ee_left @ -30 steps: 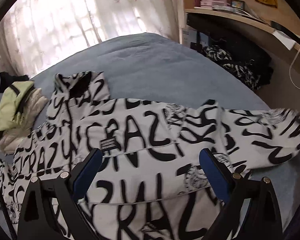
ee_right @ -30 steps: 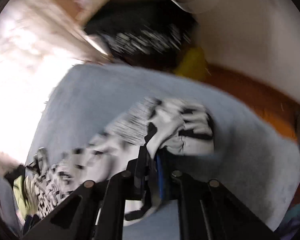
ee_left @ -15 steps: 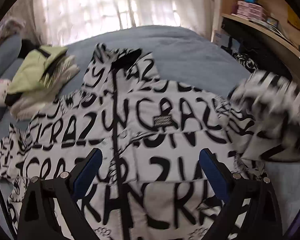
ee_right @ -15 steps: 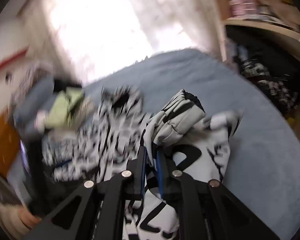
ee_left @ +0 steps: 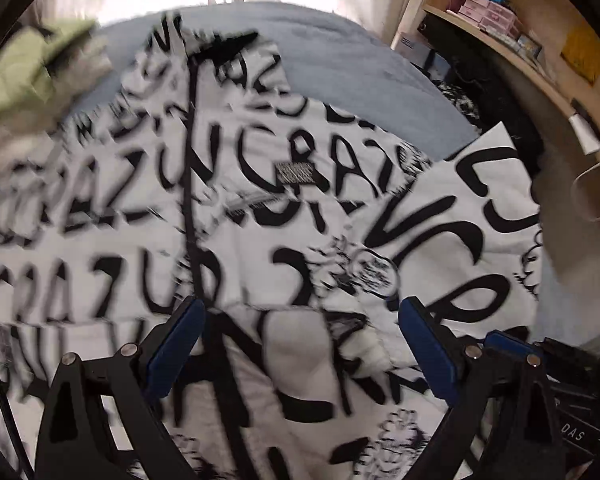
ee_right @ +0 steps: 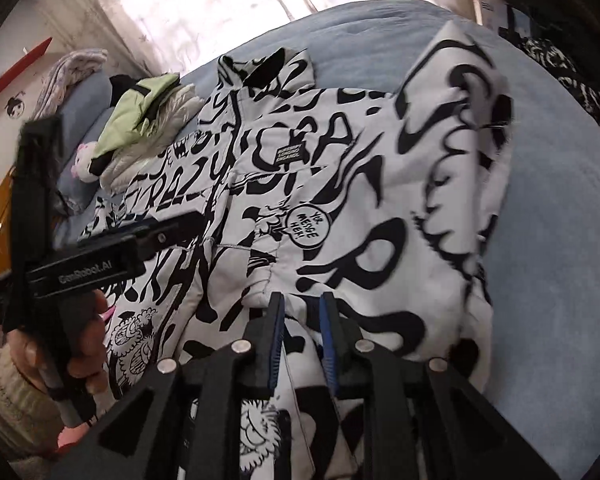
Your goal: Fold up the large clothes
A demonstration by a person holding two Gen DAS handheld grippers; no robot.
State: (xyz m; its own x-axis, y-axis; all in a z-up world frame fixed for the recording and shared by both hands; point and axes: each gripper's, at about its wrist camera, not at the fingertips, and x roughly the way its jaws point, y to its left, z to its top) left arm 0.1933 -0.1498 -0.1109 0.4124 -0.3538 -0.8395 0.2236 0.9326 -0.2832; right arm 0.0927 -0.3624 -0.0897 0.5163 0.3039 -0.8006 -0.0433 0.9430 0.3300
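Right fingers point(ee_right: 327, 344) are opening, pads a narrow gap apart with only slack fabric under them, so we read the sleeve point(ee_right: 456, 184) as let go: it lies folded in across the jacket point(ee_right: 260, 208) front, which is where a first fold wants it. Left gripper point(ee_left: 300, 344) has its fingers spread wide, gripping nothing, hovering low over the jacket's lower front near the zip point(ee_left: 190, 184), likely lined up for the other side. Jacket lies flat, front up, on the blue bed point(ee_right: 540, 240); a green garment pile point(ee_right: 144, 120) sits near its collar.
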